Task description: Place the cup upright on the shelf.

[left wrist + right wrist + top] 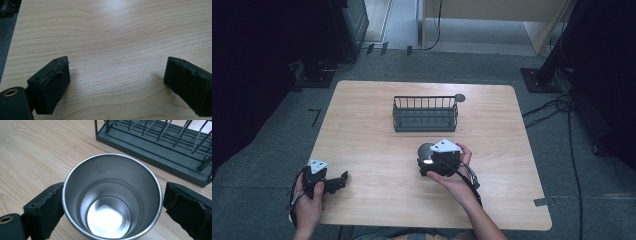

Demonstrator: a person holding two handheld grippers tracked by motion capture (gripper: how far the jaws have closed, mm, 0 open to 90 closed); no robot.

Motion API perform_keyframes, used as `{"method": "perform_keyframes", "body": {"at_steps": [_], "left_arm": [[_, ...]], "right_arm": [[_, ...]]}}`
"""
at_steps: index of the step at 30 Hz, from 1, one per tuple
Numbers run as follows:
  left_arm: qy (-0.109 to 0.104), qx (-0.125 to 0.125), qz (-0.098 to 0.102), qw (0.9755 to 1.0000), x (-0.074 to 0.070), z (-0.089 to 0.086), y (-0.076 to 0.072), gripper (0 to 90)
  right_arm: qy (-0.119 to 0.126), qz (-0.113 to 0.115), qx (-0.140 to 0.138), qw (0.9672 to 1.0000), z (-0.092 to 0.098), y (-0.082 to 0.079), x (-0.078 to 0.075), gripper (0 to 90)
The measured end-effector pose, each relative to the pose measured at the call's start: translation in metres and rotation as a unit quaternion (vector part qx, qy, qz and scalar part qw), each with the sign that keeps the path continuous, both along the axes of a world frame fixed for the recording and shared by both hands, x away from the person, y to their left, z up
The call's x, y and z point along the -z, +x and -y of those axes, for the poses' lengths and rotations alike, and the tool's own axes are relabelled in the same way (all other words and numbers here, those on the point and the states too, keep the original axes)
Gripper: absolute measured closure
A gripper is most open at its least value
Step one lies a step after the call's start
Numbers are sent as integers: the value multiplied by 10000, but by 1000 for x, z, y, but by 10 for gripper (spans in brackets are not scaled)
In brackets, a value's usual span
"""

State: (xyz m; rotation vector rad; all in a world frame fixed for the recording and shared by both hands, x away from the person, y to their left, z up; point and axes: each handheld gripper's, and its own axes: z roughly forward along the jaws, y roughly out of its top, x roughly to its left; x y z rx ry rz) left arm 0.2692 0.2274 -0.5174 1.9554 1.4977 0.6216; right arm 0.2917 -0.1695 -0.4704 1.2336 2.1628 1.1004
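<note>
Between the right gripper's jaws: a steel cup (111, 197) stood upright on the wooden table (377, 135), its mouth opening upward and its long axis vertical.
Right gripper (438, 162): held in the person's right hand (457, 177); jaws stood either side of the cup's rim. The left jaw pad (47, 210) touched the cup wall; the right jaw lay just beside the rim with a thin gap showing, so a firm hold could not be confirmed.
Cup interior: empty, with a bright reflection on the bottom.
Ahead of the right gripper: a dark wire rack (425, 114) stood near the cup, apart from it, its long side running across the table.
Beyond the rack's right end: a small dark round disc (459, 98) lay on the table, just beside the rack.
Left gripper (334, 182): held in the left hand (309, 197), low over the table's near left part, well apart from the cup.
Left gripper jaws: spread wide, with bare wood between them.
Left gripper heading: jaws pointed toward the right gripper's side.
</note>
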Motion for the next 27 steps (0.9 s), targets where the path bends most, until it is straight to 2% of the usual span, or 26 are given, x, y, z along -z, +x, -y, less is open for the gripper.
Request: {"method": "perform_keyframes", "body": {"at_steps": [4, 5, 18, 23, 27], "left_arm": [[3, 6, -3, 10000, 0, 0, 0, 72], [3, 19, -3, 10000, 0, 0, 0, 72], [23, 71, -11, 10000, 0, 0, 0, 72], [24, 78, -10, 10000, 0, 0, 0, 72], [22, 93, -9, 10000, 0, 0, 0, 72]], "right_arm": [[1, 12, -16, 10000, -1, 0, 0, 85], [27, 54, -34, 10000, -2, 0, 0, 125], [41, 116, -47, 9999, -4, 1, 2, 128], [-21, 21, -5, 10000, -6, 3, 5, 125], [-93, 63, 29, 9999, -8, 4, 7, 132]]}}
